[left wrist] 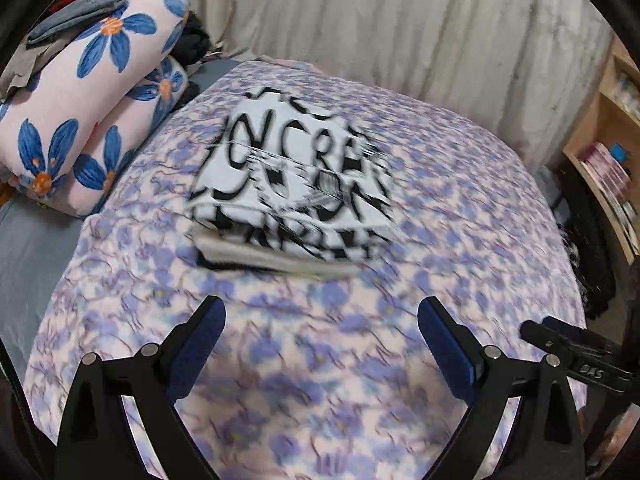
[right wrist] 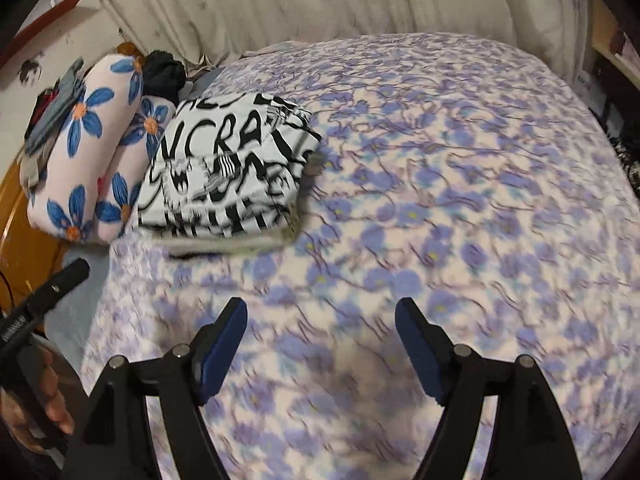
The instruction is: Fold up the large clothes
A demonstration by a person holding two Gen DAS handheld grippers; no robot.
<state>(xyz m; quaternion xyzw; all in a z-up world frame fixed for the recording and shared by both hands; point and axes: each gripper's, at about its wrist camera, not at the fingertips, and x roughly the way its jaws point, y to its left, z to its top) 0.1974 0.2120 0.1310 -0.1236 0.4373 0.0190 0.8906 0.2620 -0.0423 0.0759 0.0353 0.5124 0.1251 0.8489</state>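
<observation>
A folded white garment with black lettering and stripes (left wrist: 288, 188) lies on the purple flowered bedspread (left wrist: 320, 380), on top of a thin stack of folded cloth. It also shows in the right wrist view (right wrist: 228, 184), at the left of the bed. My left gripper (left wrist: 320, 308) is open and empty, hovering over the bedspread just in front of the stack. My right gripper (right wrist: 320, 308) is open and empty, over the bedspread (right wrist: 440, 200), to the right of the stack. The right gripper's tip also shows in the left wrist view (left wrist: 568, 344). Both views are blurred by motion.
Two rolled pink blankets with blue flowers (left wrist: 80, 112) lie at the left of the bed, with loose grey and dark clothes (left wrist: 76, 12) on top. A curtain (left wrist: 380, 20) hangs behind the bed. A wooden shelf (left wrist: 608, 152) stands at the right.
</observation>
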